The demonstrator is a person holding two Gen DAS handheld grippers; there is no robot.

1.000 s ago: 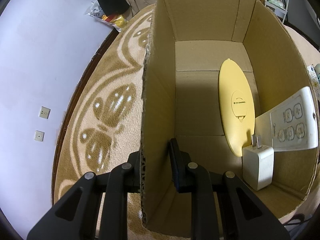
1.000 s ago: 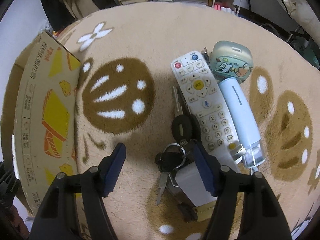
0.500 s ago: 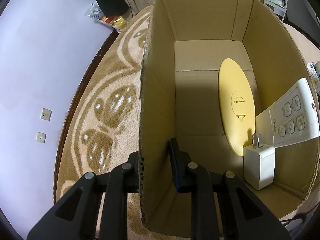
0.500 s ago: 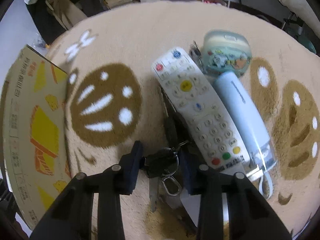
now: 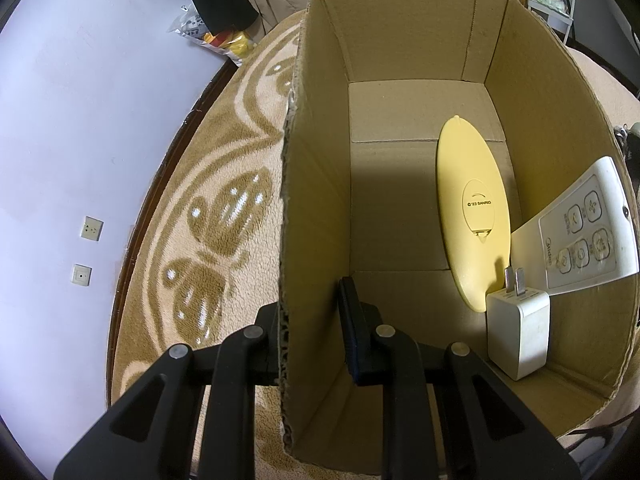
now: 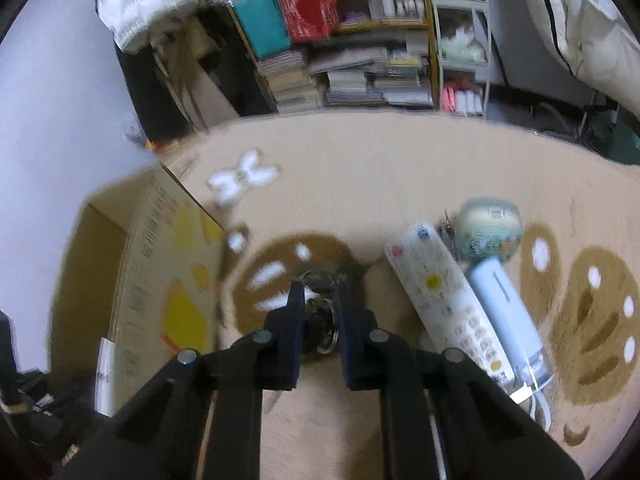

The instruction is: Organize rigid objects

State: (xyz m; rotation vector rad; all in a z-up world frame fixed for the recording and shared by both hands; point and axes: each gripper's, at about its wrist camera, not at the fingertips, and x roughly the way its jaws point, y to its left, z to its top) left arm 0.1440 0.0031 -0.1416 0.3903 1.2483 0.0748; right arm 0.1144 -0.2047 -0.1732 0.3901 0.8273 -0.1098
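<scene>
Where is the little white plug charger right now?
In the left wrist view, the white charger stands inside the cardboard box, lower right, beside the yellow oval disc and fan remote.

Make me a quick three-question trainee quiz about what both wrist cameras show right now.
1. True or false: the right tool is shut on the key bunch.
2. What does the left tool straddle? A) the cardboard box wall B) the yellow oval case C) the white charger
3. Fill in: inside the box, the white fan remote leans against the ____ wall as the left wrist view shows it.

Key: 1 true; 2 A; 3 right.
</scene>
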